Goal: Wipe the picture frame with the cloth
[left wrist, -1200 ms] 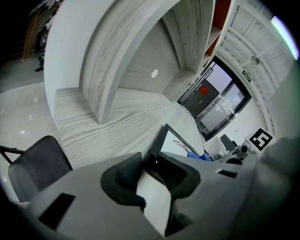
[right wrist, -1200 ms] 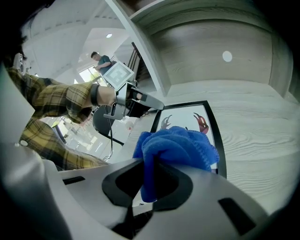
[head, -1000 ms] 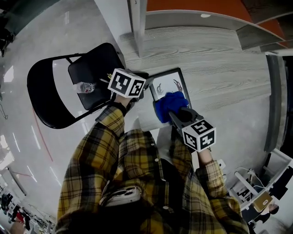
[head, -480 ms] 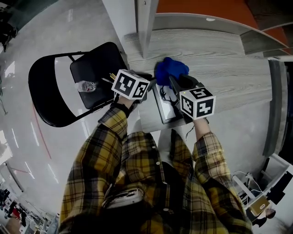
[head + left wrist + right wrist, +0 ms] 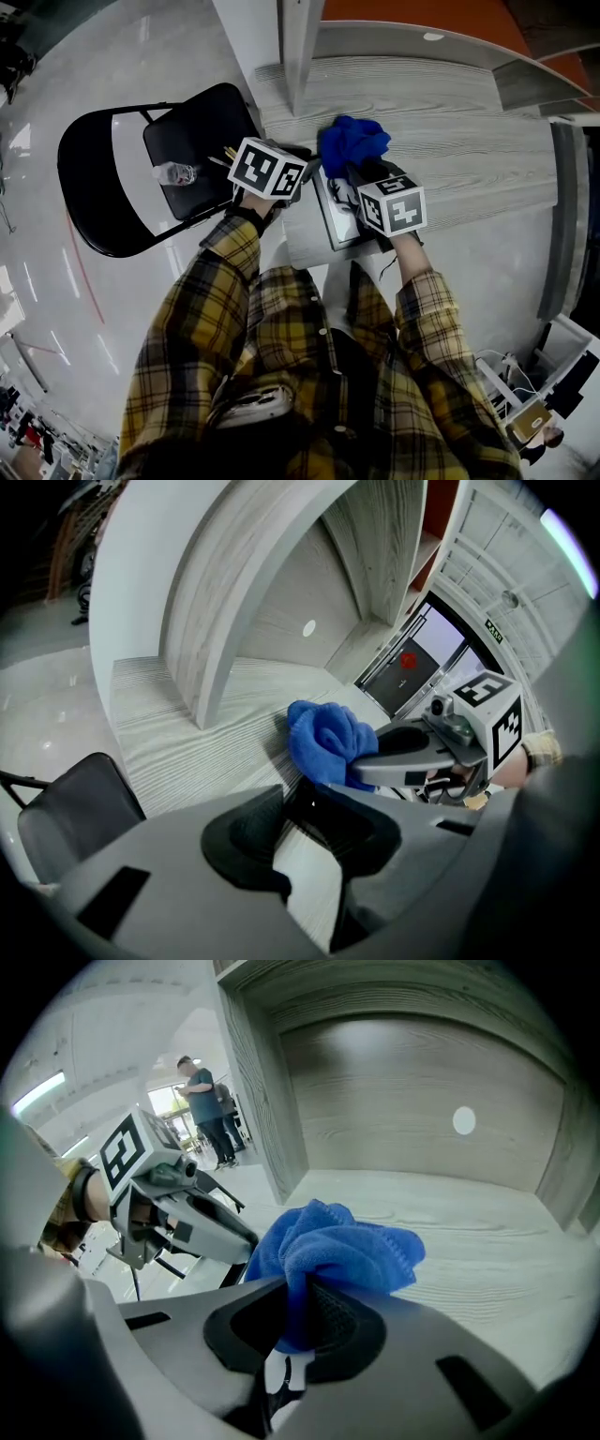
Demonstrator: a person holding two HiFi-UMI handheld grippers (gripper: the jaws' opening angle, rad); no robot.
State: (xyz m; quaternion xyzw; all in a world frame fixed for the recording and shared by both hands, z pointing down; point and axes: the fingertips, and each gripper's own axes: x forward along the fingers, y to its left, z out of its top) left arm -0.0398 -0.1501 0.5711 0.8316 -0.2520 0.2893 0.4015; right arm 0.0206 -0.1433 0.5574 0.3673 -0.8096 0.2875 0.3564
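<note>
The black-edged picture frame (image 5: pixel 339 220) with a white print lies over the near edge of the grey wooden shelf (image 5: pixel 459 131). My left gripper (image 5: pixel 307 174) is shut on the frame's left edge; in the left gripper view its jaws (image 5: pixel 298 822) close over the dark rim. The blue cloth (image 5: pixel 352 141) is bunched and clamped in my shut right gripper (image 5: pixel 356 169). It sits at the frame's far end, over the wood. The cloth (image 5: pixel 328 1241) fills the right gripper's (image 5: pixel 295 1312) jaws. The cloth (image 5: pixel 326 742) also shows in the left gripper view.
A black folding chair (image 5: pixel 122 187) stands at the left with a small plastic bottle (image 5: pixel 175 175) on its seat. A white upright post (image 5: pixel 300 47) rises at the shelf's back left. Boxes and cables (image 5: pixel 525 394) lie on the floor at lower right. People (image 5: pixel 202 1101) stand far off.
The right gripper has carried the cloth from the frame's face up past its far end. The frame has shifted nearer to me and now sits more upright along the shelf edge.
</note>
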